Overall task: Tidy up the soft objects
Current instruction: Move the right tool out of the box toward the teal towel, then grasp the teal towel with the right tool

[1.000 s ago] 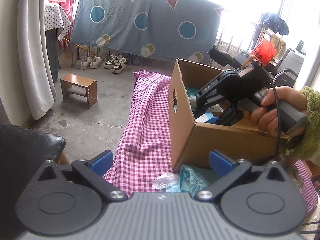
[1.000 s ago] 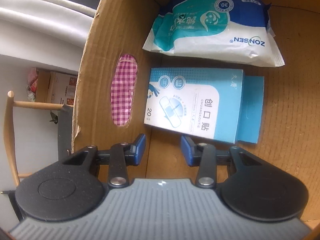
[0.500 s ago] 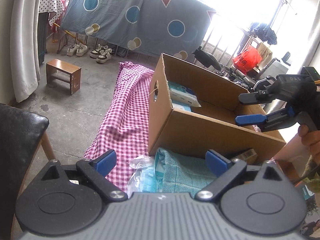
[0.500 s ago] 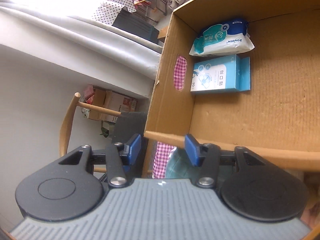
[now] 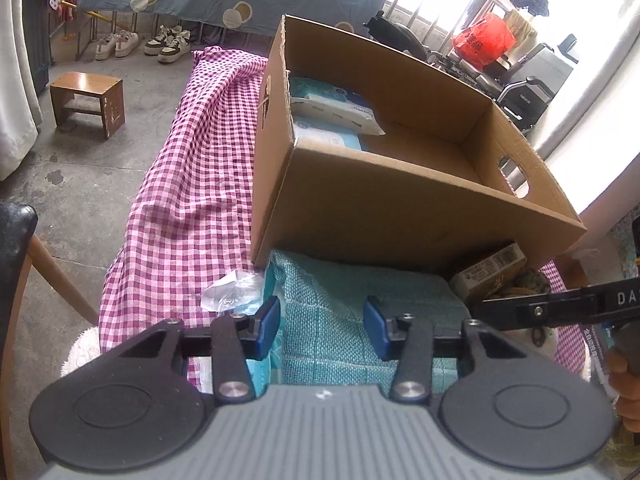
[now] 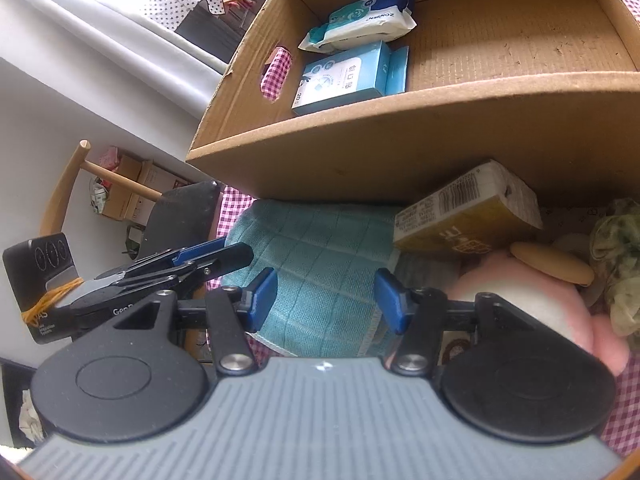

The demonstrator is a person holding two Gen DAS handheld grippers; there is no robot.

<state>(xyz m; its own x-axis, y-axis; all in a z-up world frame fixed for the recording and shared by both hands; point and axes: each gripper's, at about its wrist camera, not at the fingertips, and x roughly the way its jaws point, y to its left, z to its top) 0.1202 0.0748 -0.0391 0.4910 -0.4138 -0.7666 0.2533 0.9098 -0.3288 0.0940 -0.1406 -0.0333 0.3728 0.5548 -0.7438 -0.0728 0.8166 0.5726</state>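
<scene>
A folded teal cloth (image 5: 360, 304) lies on the checked tablecloth in front of the cardboard box (image 5: 400, 208); it also shows in the right wrist view (image 6: 320, 256). My left gripper (image 5: 320, 324) is open and empty just above the cloth. My right gripper (image 6: 326, 296) is open and empty over the same cloth, and it shows from the side in the left wrist view (image 5: 552, 308). The box (image 6: 400, 136) holds a wipes pack (image 6: 360, 20) and a blue plaster carton (image 6: 344, 80).
A yellow tissue pack (image 6: 468, 212), a pink plush toy (image 6: 532, 304) and a green scrunchy item (image 6: 616, 264) lie right of the cloth. A clear plastic wrapper (image 5: 232, 292) lies left of it. A wooden chair (image 6: 92, 184) and a stool (image 5: 88, 100) stand nearby.
My right gripper has come out of the box and down in front of it, over the teal cloth. My left gripper has moved forward and down over the cloth, its fingers closer together.
</scene>
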